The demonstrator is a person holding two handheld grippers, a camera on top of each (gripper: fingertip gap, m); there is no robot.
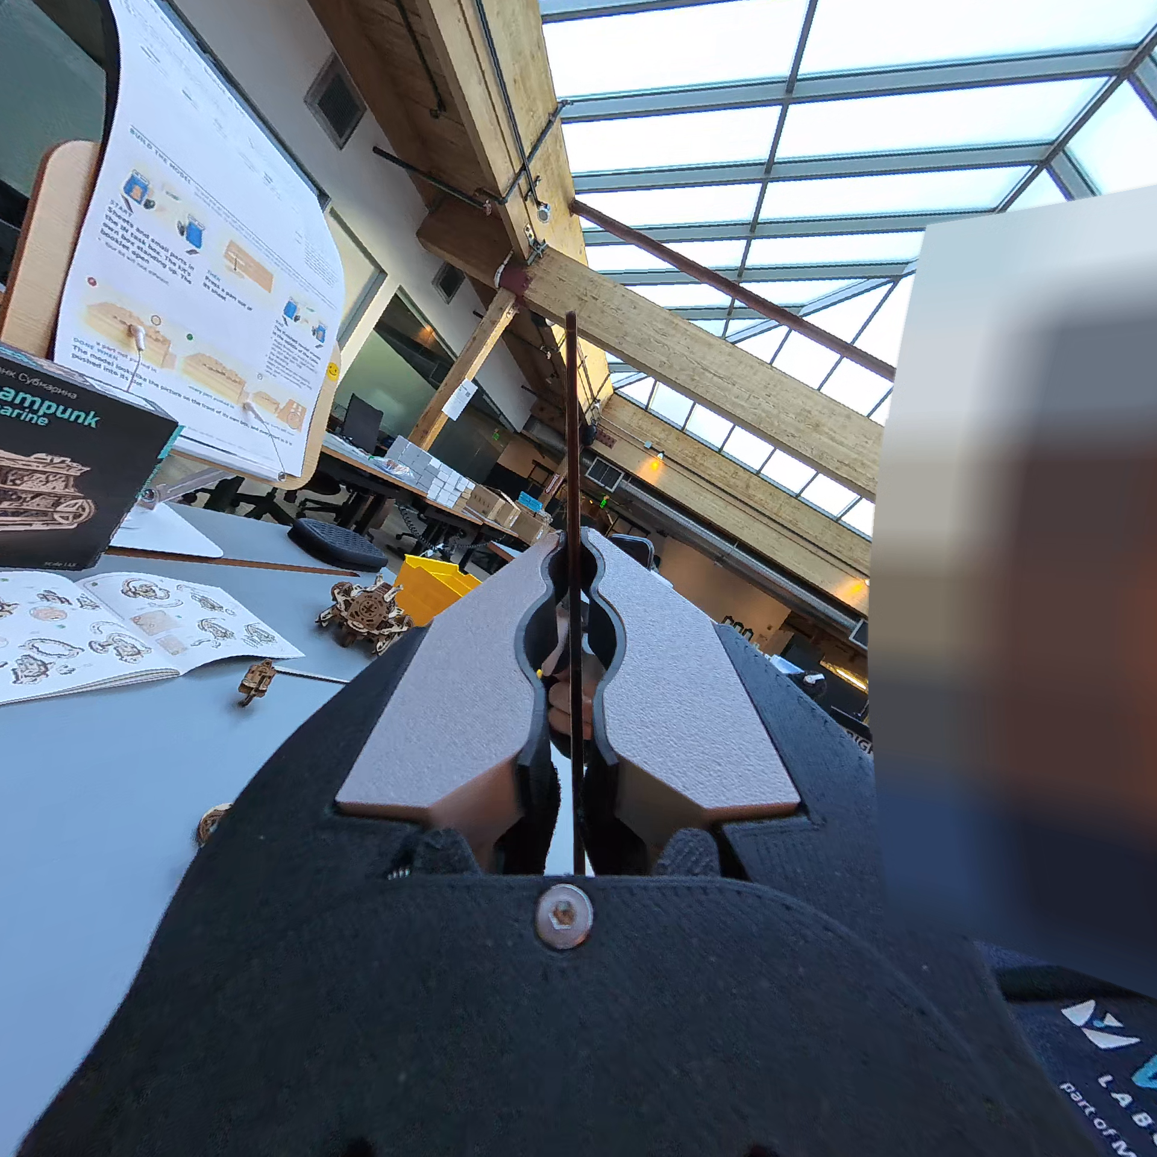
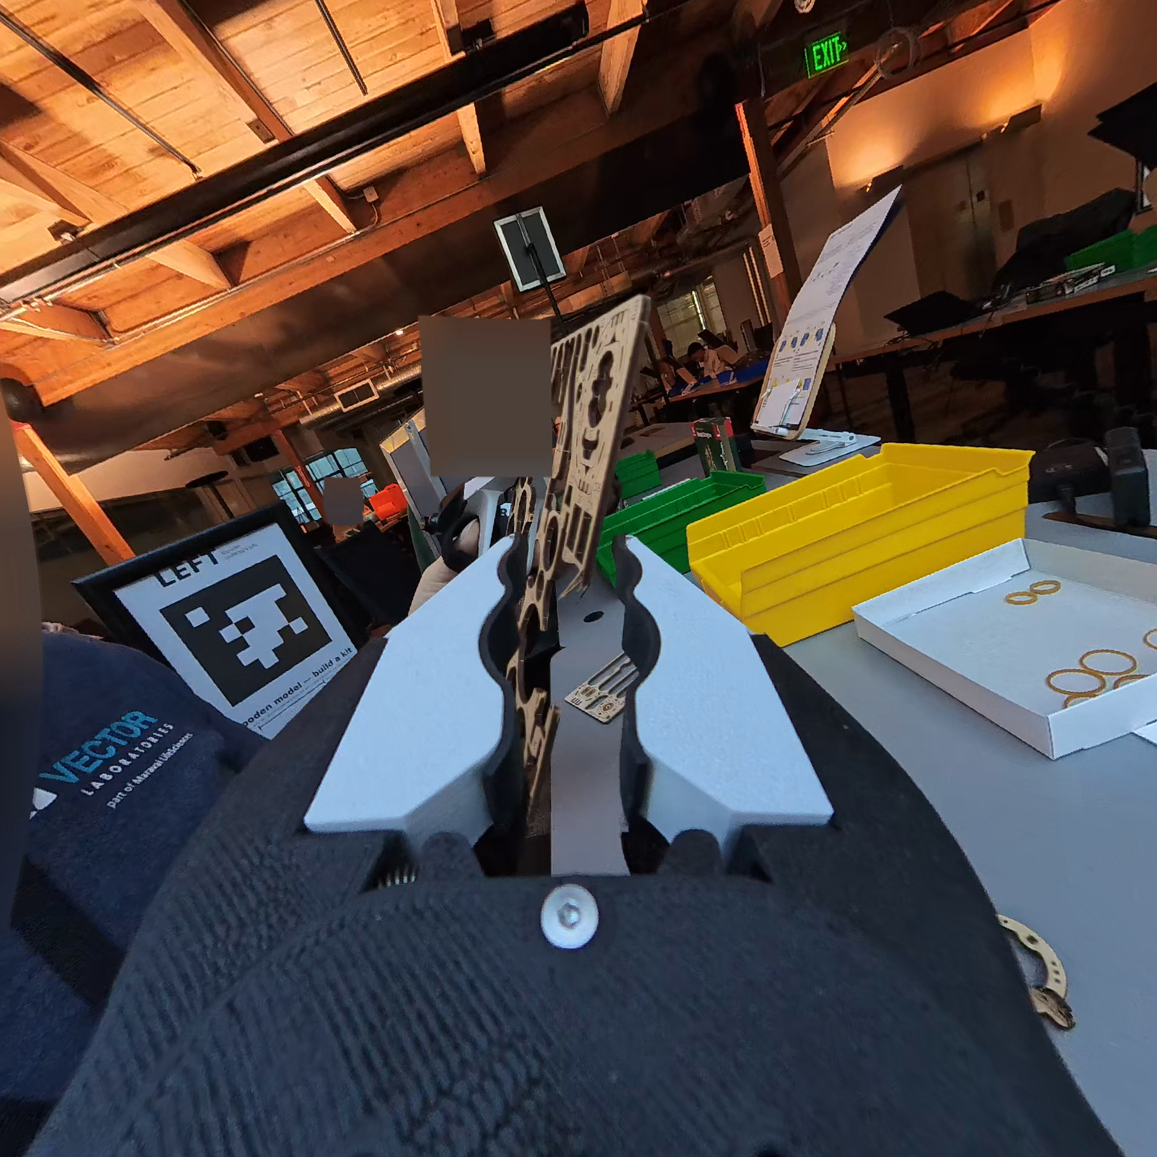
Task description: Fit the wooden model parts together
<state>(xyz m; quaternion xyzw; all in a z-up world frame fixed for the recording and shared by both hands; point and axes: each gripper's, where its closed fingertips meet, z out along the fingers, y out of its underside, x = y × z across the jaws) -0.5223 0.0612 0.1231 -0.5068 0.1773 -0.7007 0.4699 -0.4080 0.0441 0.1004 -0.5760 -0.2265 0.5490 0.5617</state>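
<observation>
Left hand-held gripper (image 1: 571, 551) clamps the wooden parts sheet (image 1: 572, 438) edge-on, raised above the counter (image 1: 94, 782). Right hand-held gripper (image 2: 566, 551) is parted around that sheet, not pinching. Farther off, a part-built model (image 1: 365, 613) and loose piece (image 1: 257, 679) wait; most assembly looks undone.

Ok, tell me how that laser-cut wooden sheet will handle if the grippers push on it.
The wooden parts sheet looks thin, edge-on in the left view, so it probably flexes. Its many cut-outs likely make it fragile; it may snap along them. It stands upright, clamped by the left gripper, so it seems light.
</observation>
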